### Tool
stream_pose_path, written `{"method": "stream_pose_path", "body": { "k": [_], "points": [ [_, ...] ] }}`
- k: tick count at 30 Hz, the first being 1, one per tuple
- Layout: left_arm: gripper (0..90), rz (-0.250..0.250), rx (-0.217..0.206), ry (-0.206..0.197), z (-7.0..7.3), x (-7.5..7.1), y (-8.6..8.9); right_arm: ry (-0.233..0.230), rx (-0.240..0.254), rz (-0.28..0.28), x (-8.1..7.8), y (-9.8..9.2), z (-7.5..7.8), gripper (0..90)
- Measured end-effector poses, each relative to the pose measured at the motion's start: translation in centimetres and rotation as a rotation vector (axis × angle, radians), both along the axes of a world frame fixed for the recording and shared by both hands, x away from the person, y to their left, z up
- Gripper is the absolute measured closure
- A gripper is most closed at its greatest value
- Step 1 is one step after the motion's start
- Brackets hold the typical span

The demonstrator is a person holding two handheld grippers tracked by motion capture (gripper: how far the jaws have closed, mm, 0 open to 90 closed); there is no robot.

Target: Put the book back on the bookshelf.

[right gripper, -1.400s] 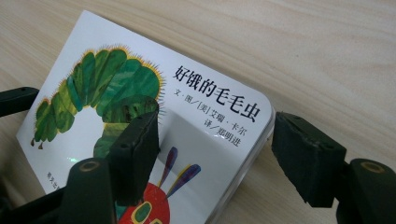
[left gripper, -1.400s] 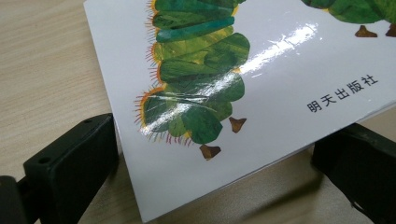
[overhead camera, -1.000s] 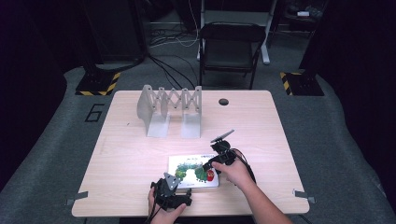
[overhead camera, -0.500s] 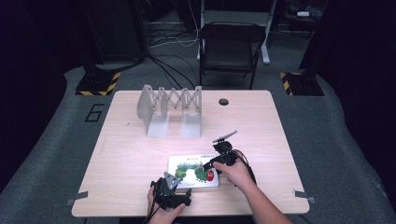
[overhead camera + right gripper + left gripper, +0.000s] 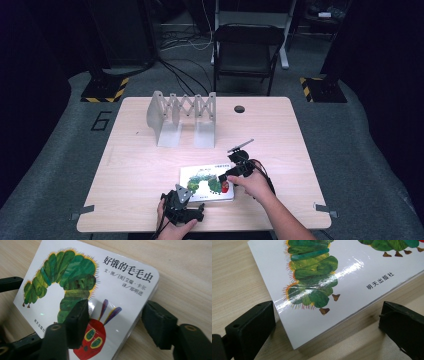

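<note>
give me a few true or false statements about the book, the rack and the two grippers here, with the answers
1. The picture book lies flat on the table. True.
2. The book's cover shows a blue elephant. False: it shows a green caterpillar with a red head.
3. The right gripper has one jaw over the cover and the other beside the book's edge; its jaws have just been closing. True.
4. The left gripper holds the book in the air. False: its jaws stand apart on either side of the book's corner, and the book rests on the table.
5. The grey folding rack stands on top of the book. False: it stands apart, farther back on the table.
</note>
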State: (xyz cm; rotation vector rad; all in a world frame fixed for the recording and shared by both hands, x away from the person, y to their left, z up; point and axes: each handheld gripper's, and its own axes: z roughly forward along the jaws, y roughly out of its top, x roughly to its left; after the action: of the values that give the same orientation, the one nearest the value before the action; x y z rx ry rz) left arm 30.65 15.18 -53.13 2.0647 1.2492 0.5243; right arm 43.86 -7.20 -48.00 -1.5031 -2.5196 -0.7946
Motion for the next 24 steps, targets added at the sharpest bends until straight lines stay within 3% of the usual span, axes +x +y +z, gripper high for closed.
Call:
{"method": "stream_pose_path", "body": {
  "k": [4, 11, 16, 24],
  "points": [
    [0.1, -0.005, -0.001, -0.011, 0.0, 0.0, 0.1, 0.021, 0.026, -0.009, 0.3, -0.6, 0.3, 49.4],
    [0.1, -0.013, -0.002, -0.001, 0.0, 0.1, 0.2, 0.016, 0.081, -0.003, 0.4, -1.5, 1.0, 56.8],
    [0.1, -0.036, 0.018, 0.003, 0.1, 0.2, 0.4, 0.029, 0.100, -0.007, 0.2, -1.4, 2.1, 59.8],
    [0.3, -0.052, 0.015, 0.007, 0.1, 0.3, 0.7, -0.008, 0.117, 0.016, -0.1, -1.3, 3.4, 59.4]
  ]
}}
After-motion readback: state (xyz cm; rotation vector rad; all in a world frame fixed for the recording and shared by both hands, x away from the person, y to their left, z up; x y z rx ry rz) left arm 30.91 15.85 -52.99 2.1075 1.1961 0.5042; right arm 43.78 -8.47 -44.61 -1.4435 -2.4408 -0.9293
